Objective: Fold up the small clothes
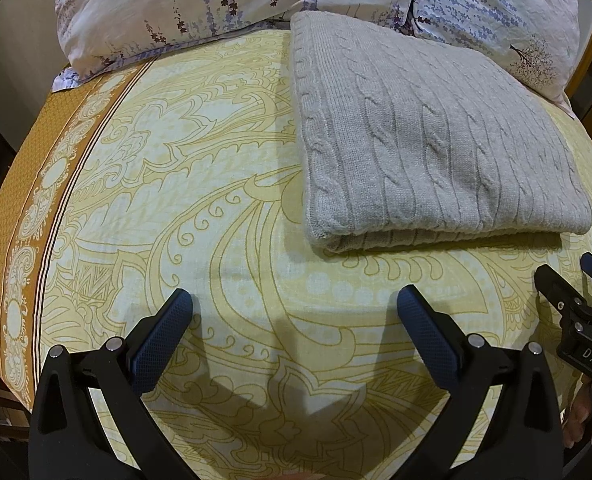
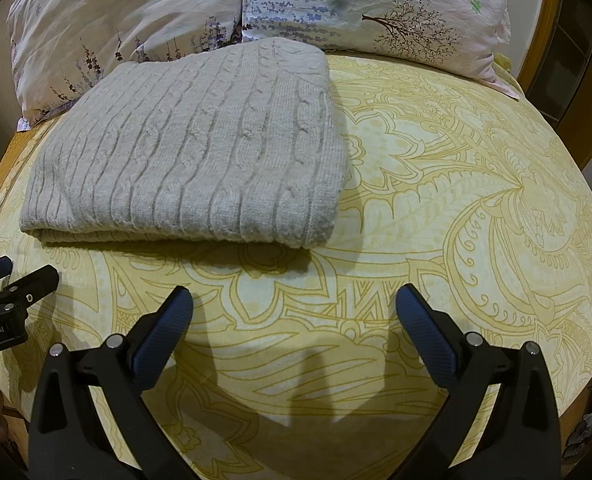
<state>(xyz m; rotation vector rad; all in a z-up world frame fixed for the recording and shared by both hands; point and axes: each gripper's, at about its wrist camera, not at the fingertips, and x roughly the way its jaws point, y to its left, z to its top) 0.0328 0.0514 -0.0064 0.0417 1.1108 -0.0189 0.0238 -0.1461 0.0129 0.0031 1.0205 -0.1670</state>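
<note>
Ahead of both claws, on the bed (image 1: pixel 216 208), the grey sweater (image 1: pixel 424 140) lies folded into a neat rectangle. The left claw (image 1: pixel 294 308) and the right claw (image 2: pixel 294 308) are released, holding nothing. I judge the folding done; perhaps only putting away remains.

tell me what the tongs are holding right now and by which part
Nothing. Both left tongs and right tongs are open over the bedsheet, short of the folded grey sweater.

Chunky cable-knit wool sweater (image 1: pixel 428 136) on smooth printed cotton sheet (image 1: pixel 200 184); each claw's pads (image 2: pixel 160 340) textured matt rubber.
</note>
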